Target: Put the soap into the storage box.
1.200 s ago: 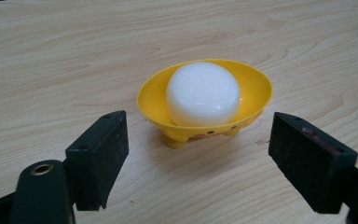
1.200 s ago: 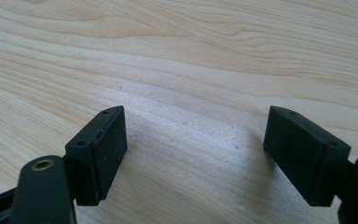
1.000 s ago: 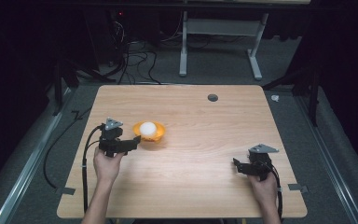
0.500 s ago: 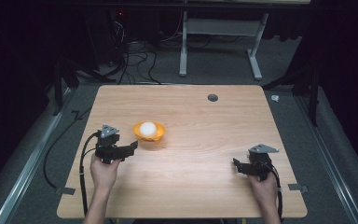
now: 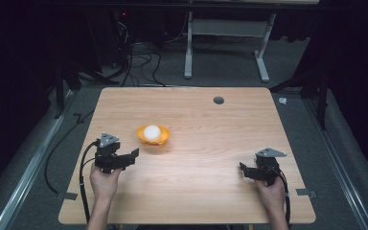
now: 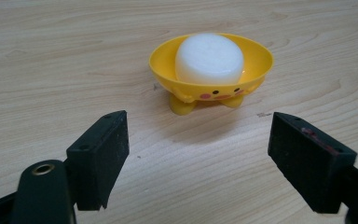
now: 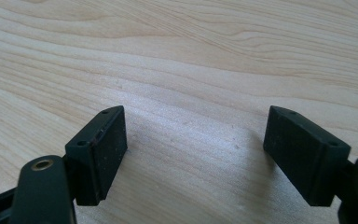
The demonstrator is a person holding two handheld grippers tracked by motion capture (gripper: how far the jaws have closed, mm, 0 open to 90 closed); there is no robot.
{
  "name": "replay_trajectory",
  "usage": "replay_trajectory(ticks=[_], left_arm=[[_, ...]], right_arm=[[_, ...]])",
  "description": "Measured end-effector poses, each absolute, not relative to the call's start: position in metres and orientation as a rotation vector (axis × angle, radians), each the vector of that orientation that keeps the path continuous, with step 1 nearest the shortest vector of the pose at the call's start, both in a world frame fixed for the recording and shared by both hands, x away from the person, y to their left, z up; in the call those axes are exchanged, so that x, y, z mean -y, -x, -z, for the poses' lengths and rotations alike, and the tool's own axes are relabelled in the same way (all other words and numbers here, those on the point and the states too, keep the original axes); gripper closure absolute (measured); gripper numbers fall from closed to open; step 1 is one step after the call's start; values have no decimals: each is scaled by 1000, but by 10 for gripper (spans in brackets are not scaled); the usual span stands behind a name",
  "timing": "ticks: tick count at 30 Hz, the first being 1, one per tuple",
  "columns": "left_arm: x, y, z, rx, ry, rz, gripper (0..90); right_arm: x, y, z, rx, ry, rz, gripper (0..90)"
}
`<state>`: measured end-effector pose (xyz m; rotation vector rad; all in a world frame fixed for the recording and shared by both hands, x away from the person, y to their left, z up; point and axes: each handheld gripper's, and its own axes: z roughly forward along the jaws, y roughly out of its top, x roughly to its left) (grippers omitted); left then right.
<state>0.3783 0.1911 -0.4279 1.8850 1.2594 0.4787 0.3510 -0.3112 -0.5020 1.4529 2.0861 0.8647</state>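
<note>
In the high view, the bowl (image 5: 153, 135) stands left of the table's (image 5: 211, 187) middle with a white puck (image 5: 152, 132) in it. The left gripper (image 5: 133, 154) hangs just short of the bowl, jaws apart and empty. The right gripper (image 5: 243, 168) rests well apart near the right edge, also spread wide.

In the left gripper view, the bowl (image 6: 256, 65) looks like thin, hard, glossy plastic on stubby feet, so it is probably light, slippery and easy to tip. The rim is likely the best hold, one jaw inside and one outside. The puck (image 6: 209, 57) seems soft or waxy and may dent if squeezed; its round sides suit a gentle pinch.

In the right gripper view, the open jaws frame bare wood.
</note>
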Motion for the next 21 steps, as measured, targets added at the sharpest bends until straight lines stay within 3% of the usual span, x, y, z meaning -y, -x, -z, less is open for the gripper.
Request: replay_trajectory(ticks=[21], left_arm=[[-196,-369,434,-1279,-1878,-478,216]], right_arm=[[311,-351,502,-2086,-1453,-865,223]])
